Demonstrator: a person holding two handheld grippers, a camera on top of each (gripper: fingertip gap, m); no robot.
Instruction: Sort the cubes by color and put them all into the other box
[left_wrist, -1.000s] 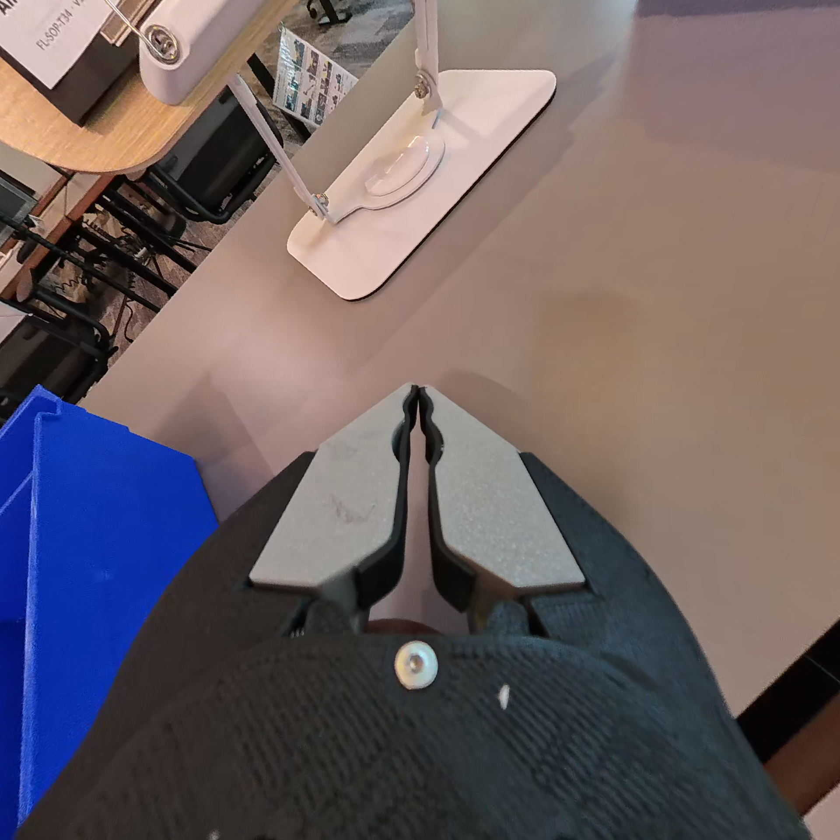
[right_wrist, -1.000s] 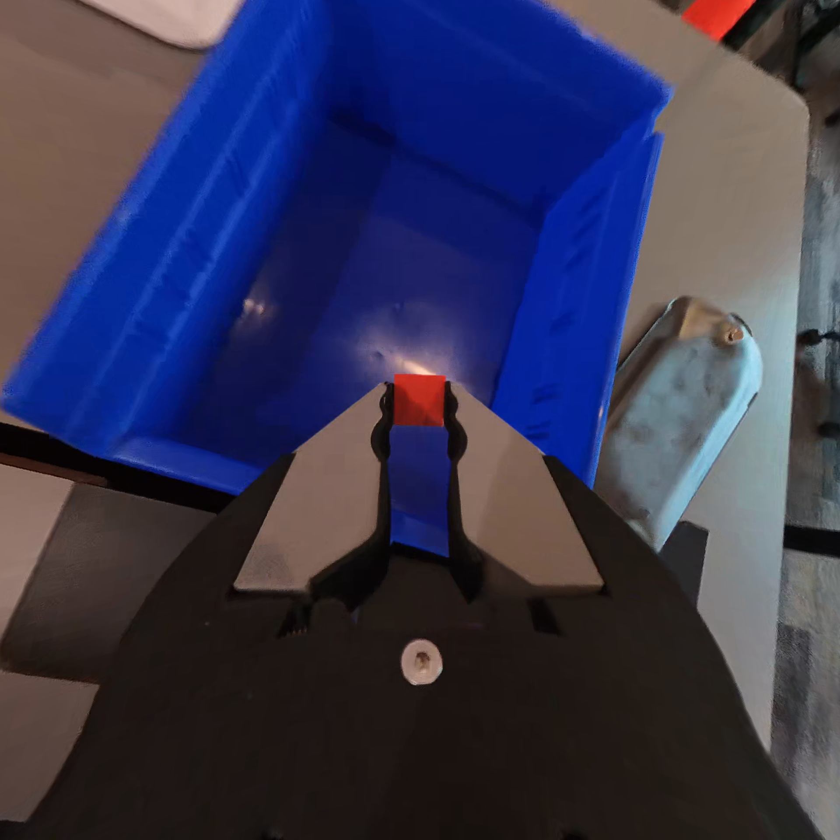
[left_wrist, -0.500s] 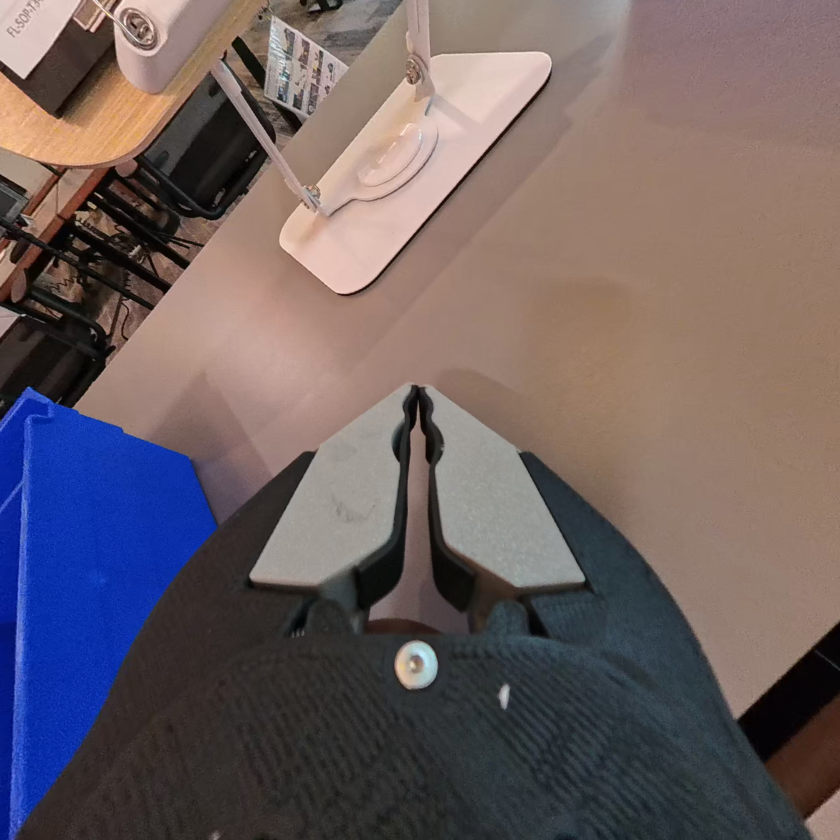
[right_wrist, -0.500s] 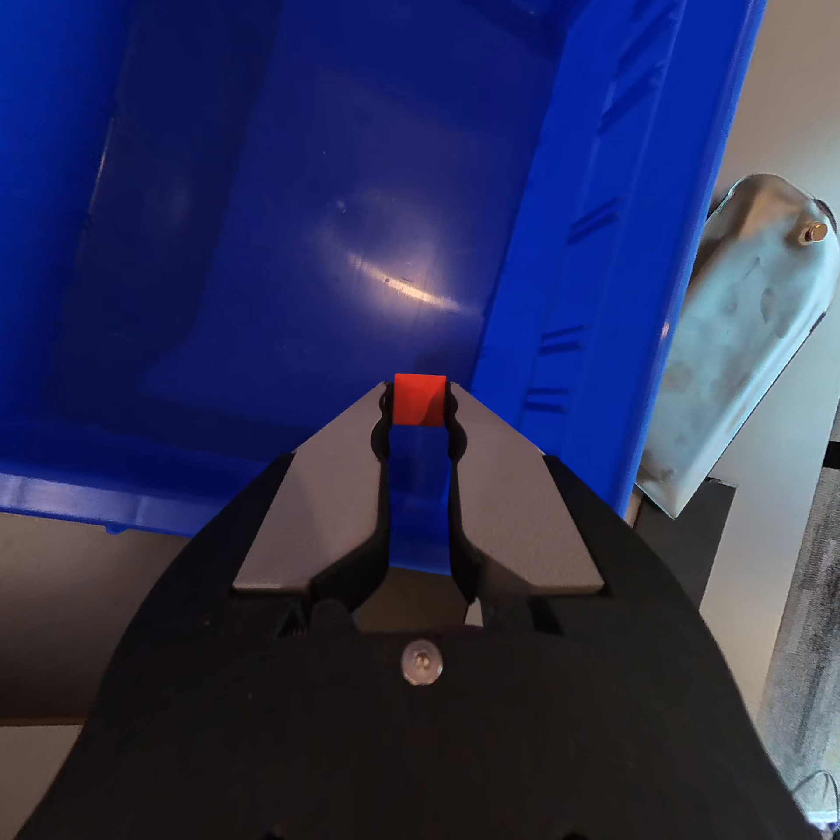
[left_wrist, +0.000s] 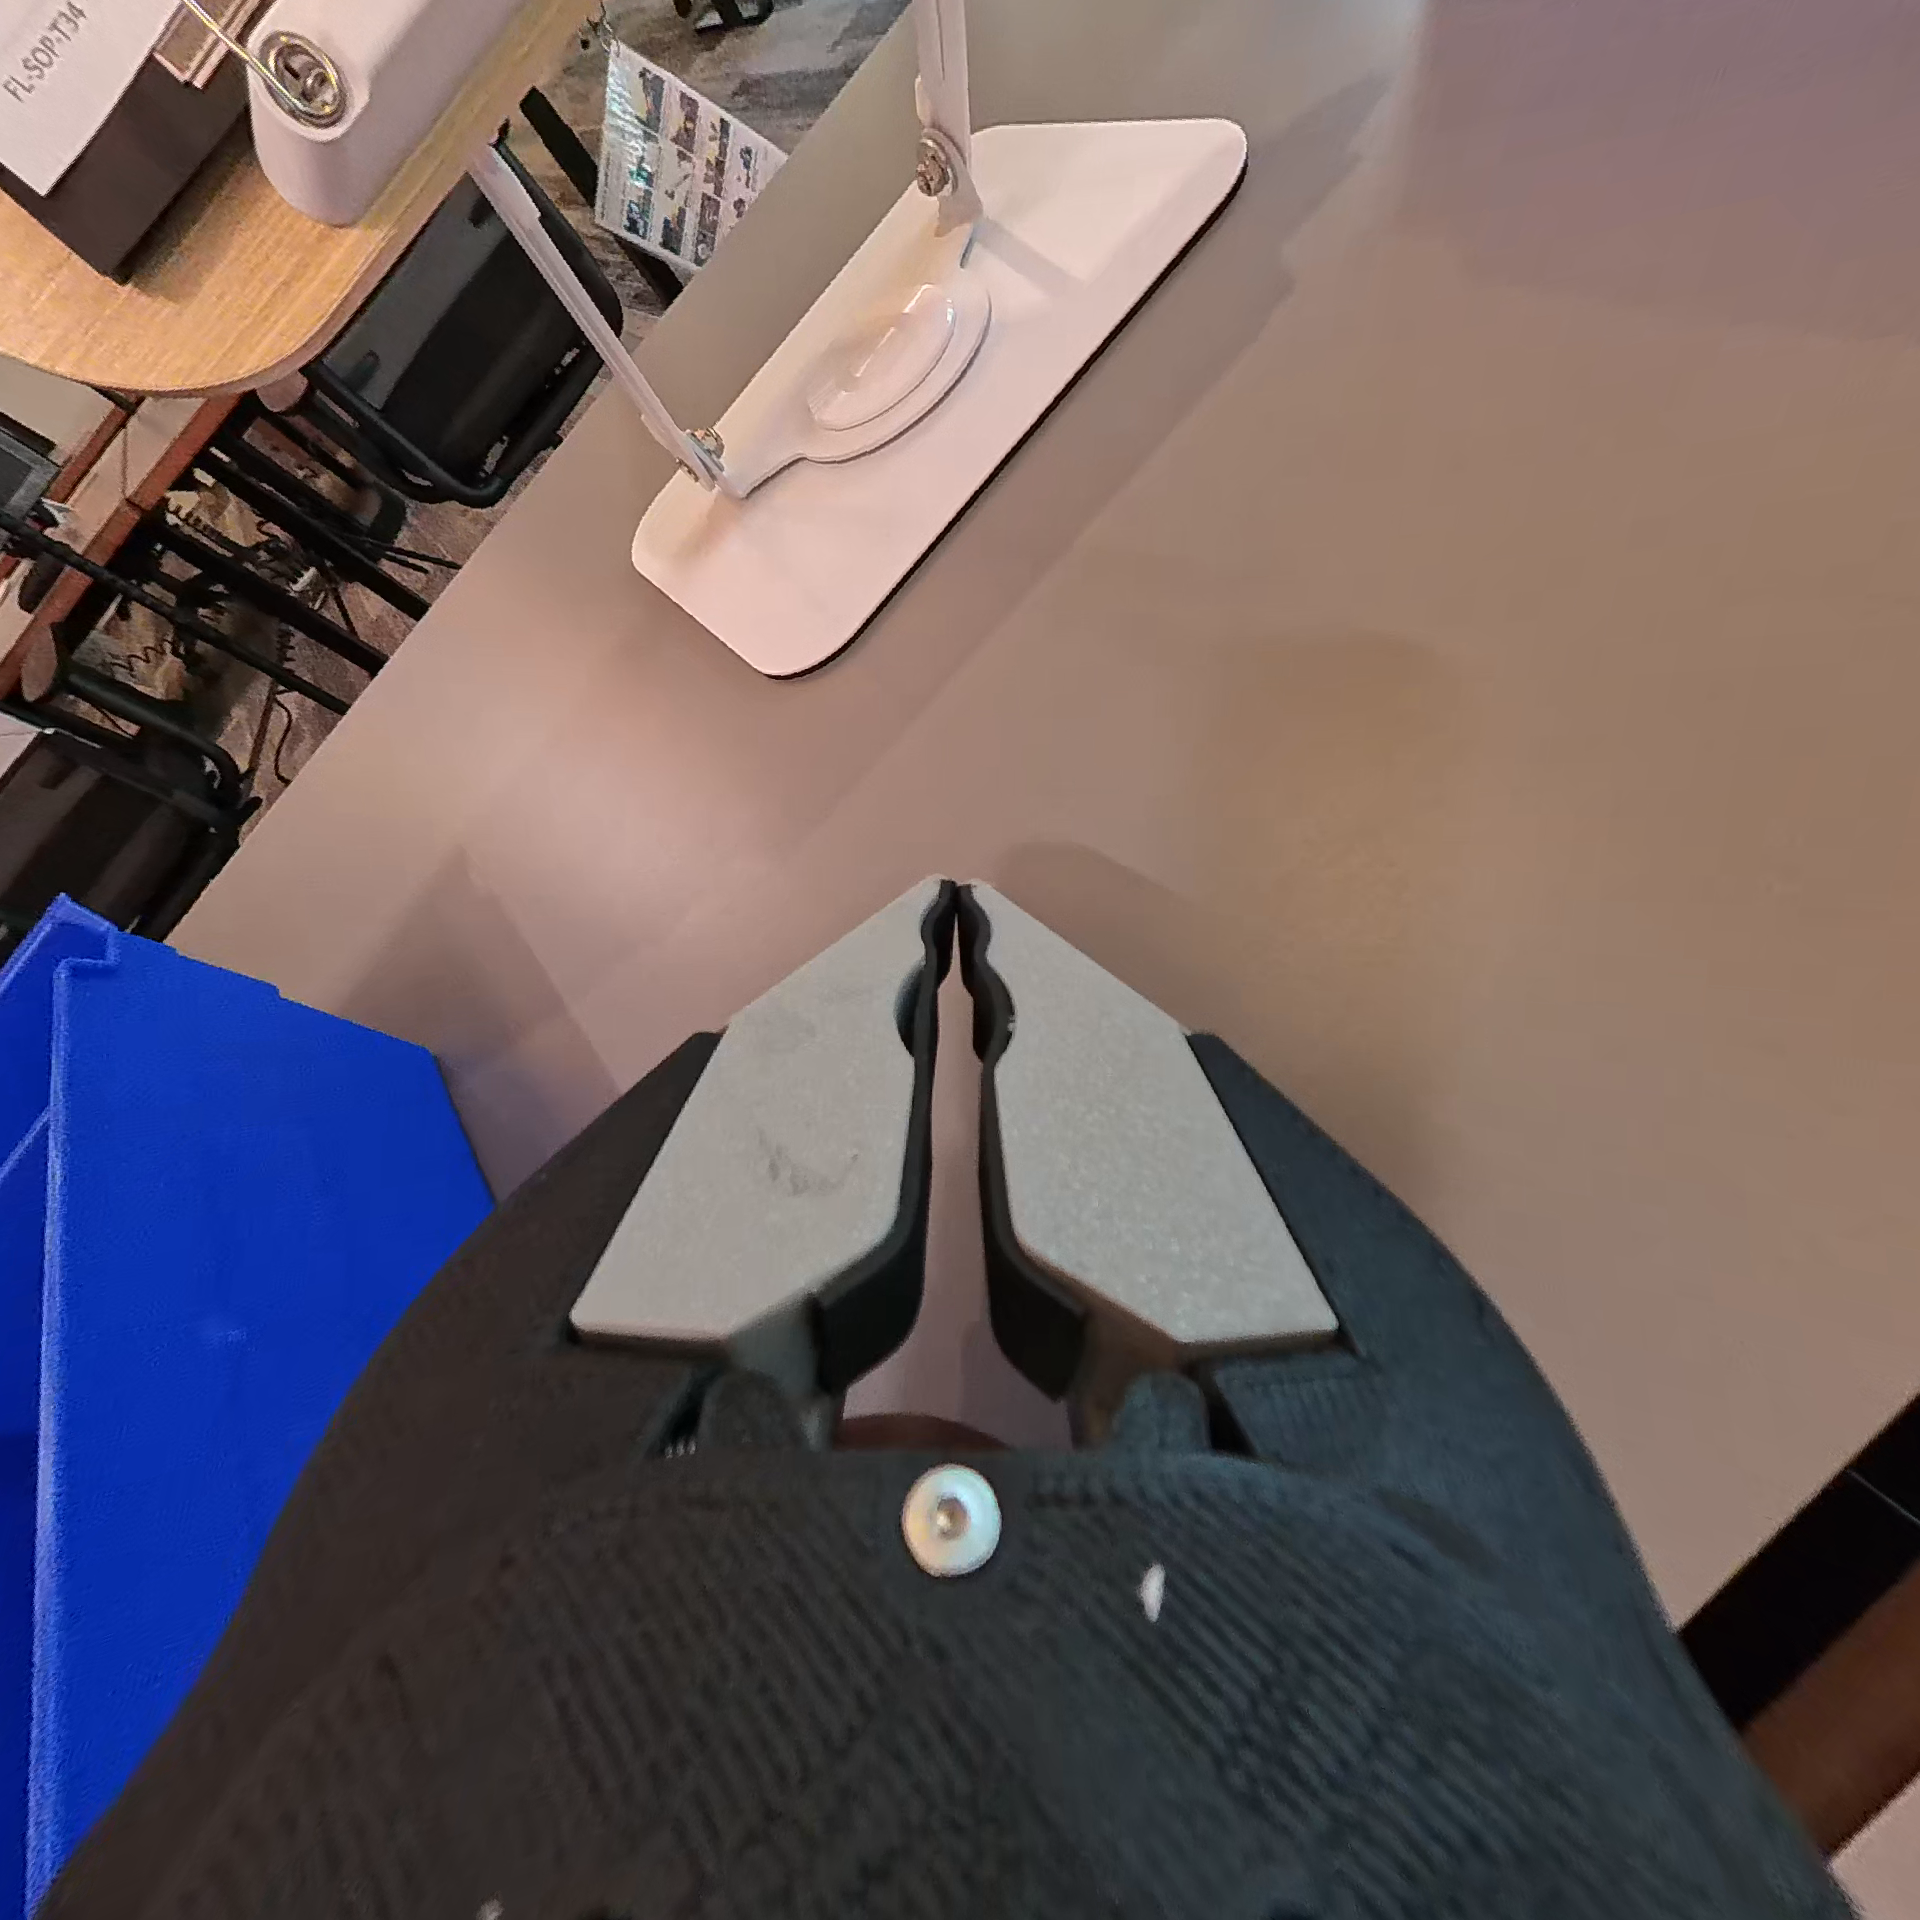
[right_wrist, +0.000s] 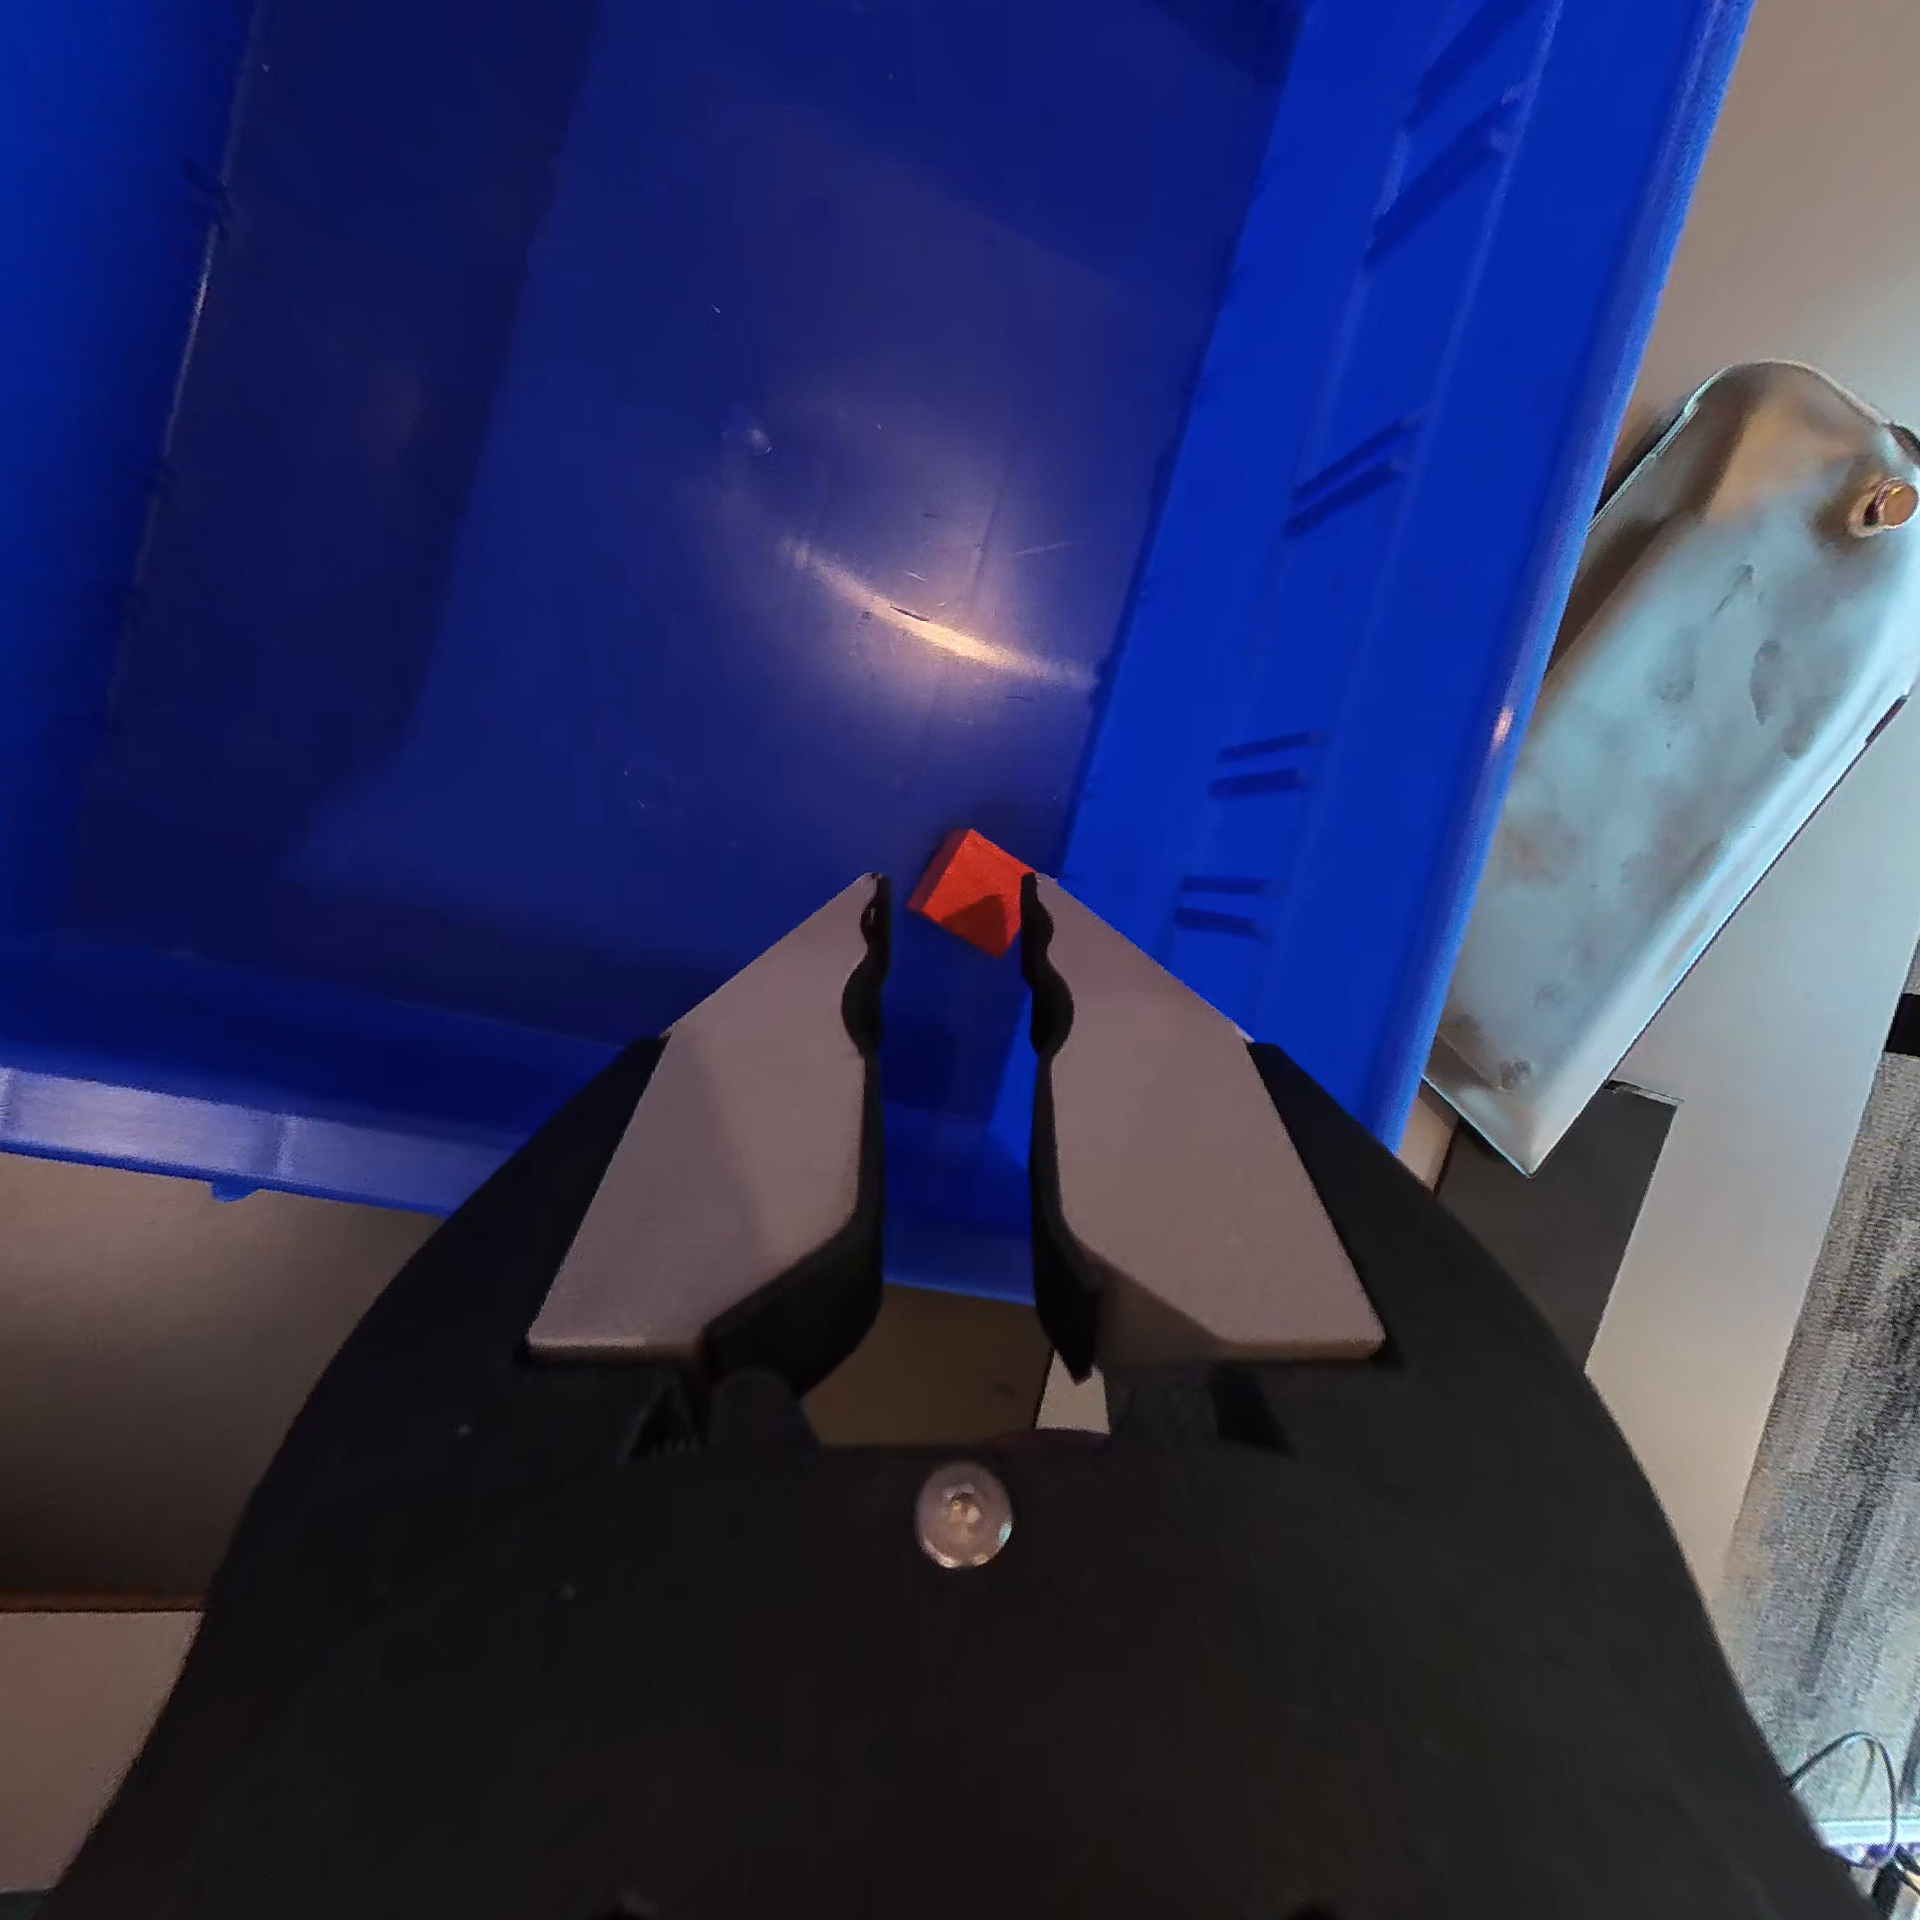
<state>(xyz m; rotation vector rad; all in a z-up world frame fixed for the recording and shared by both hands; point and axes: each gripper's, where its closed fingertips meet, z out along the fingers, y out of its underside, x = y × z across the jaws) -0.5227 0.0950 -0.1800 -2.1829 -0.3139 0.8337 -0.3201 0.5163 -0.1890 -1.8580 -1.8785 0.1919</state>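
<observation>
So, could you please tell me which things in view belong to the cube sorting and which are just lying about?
Part of the job:
red cube, lying in the box
blue box
right gripper, open
left gripper, shut, empty

Just lying about:
white lamp base
metal scoop-like object

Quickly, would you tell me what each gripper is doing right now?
Left gripper: shut, holding nothing.
Right gripper: open, red cube released.

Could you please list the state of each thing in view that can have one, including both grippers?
Right gripper: open, fingers apart above the box, holding nothing.
Small red cube: released, tilted, inside the box near its right wall; whether it has landed is unclear.
Blue plastic box: open-topped, holding only the red cube in the visible part.
Left gripper: shut, empty, over the tan table.
</observation>
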